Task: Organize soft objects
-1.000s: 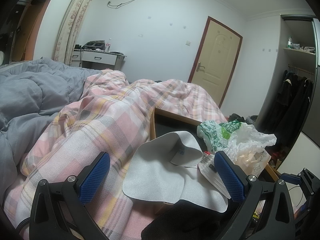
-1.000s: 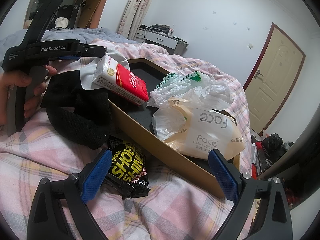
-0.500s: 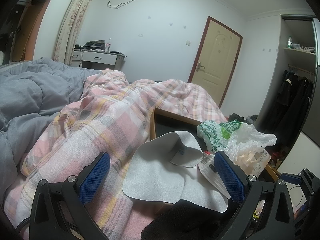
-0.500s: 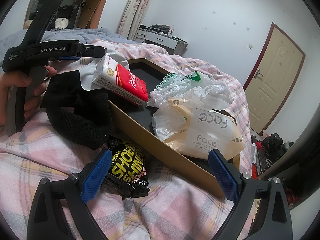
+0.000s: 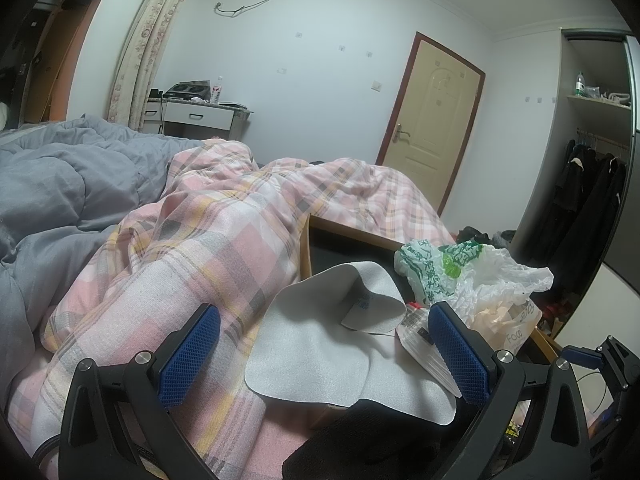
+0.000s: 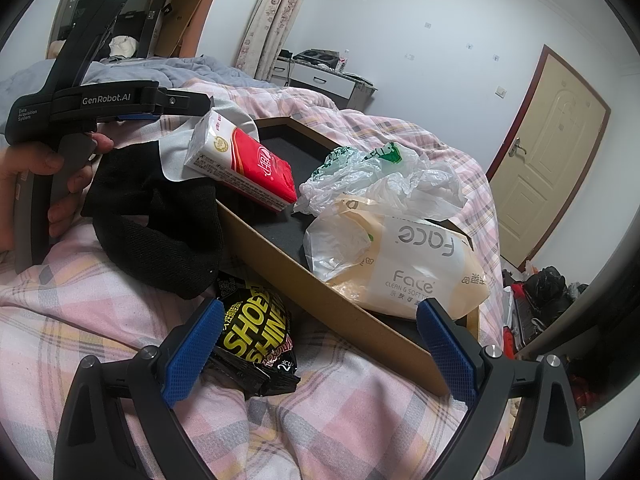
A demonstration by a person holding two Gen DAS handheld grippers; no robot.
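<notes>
A shallow cardboard box (image 6: 320,280) lies on the bed. In it are a red and white tissue pack (image 6: 244,164), a crumpled green-printed plastic bag (image 6: 372,176) and a "Face" tissue pack (image 6: 404,268). A grey cloth (image 5: 332,340) drapes over the box's near corner, with a black sock (image 6: 156,224) beside it. A black "Shoe Shine" packet (image 6: 252,344) lies on the bedding outside the box. My left gripper (image 5: 324,356) is open and empty, just short of the grey cloth. My right gripper (image 6: 316,352) is open and empty over the packet and the box's edge.
A pink plaid quilt (image 5: 200,248) covers the bed, with a grey duvet (image 5: 52,192) to the left. A door (image 5: 432,128) and a wardrobe with dark clothes (image 5: 584,208) stand at the right. A white drawer unit (image 5: 196,116) is by the far wall.
</notes>
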